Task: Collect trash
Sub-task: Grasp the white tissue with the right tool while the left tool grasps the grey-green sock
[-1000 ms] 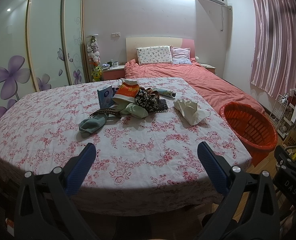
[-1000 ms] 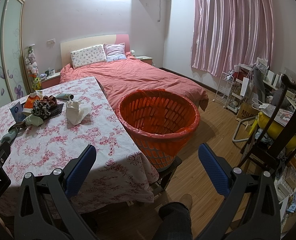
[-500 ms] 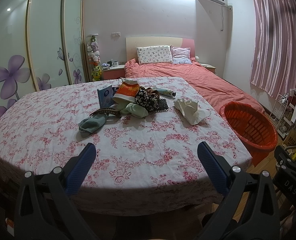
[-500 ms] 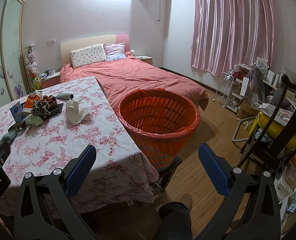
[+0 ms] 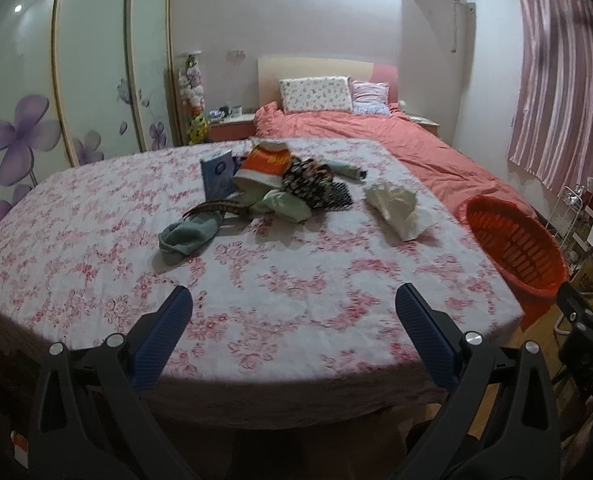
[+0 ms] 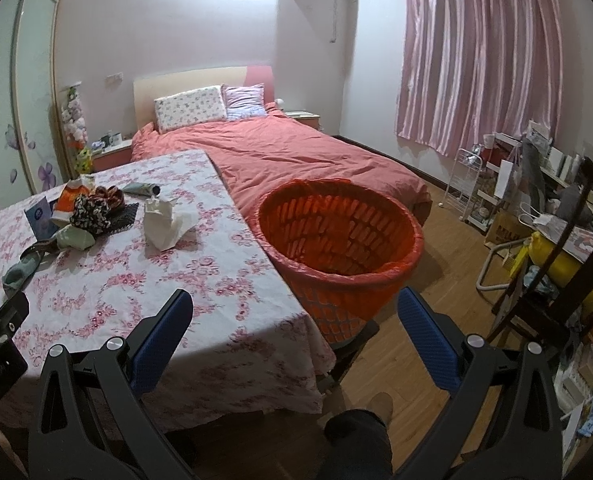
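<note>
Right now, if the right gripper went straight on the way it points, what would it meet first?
Probably the orange basket: it sits dead ahead of the open right gripper, beside the table edge. Depth is unclear, so that's a guess.

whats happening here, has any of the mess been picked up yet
A person holds a two-finger gripper in each hand, facing a table with a floral cloth. Both the left gripper and the right gripper are open and hold nothing. The clutter sits untouched on the table: a crumpled white paper, an orange snack bag, a teal sock and other bits. The orange basket beside the table looks empty, so collecting hasn't begun.
</note>
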Demonstrator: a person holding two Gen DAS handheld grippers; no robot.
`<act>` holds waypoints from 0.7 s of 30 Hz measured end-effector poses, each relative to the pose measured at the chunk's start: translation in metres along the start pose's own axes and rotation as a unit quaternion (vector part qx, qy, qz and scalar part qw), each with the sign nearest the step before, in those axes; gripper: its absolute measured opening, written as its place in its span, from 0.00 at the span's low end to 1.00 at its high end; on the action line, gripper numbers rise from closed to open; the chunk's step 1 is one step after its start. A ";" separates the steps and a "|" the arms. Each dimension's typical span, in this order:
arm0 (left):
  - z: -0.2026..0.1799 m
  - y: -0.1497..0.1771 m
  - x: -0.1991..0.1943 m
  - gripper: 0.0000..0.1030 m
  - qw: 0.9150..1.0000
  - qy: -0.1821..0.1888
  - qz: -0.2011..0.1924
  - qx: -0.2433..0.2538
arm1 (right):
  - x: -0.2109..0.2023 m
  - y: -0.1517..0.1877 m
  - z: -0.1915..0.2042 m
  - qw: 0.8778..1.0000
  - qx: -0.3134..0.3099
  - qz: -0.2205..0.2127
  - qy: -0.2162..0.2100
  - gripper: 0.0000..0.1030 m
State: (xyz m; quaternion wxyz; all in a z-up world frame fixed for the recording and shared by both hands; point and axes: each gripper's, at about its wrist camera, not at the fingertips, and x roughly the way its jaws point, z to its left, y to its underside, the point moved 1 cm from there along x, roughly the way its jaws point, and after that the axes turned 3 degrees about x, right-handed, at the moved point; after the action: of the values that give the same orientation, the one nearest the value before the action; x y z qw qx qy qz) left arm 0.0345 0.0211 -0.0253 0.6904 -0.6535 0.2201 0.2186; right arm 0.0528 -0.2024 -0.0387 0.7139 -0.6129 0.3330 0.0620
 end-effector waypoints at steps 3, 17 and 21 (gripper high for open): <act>0.017 -0.004 0.014 0.96 1.000 -0.009 0.008 -0.012 | 0.007 -0.004 0.008 1.000 -0.010 0.002 -0.007 0.98; 0.123 -0.039 0.097 0.96 0.997 -0.048 0.039 -0.053 | 0.070 -0.039 0.063 0.995 -0.014 0.040 -0.090 0.98; 0.139 -0.039 0.121 0.96 0.996 -0.032 0.061 -0.062 | 0.094 -0.045 0.079 0.992 -0.013 0.058 -0.108 0.98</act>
State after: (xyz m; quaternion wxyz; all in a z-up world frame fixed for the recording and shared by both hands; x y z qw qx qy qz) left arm 0.1577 0.1596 -0.0585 0.6408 -0.6730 0.2234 0.2941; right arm 0.1789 -0.1712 -0.0503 0.7325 -0.5917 0.2883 0.1739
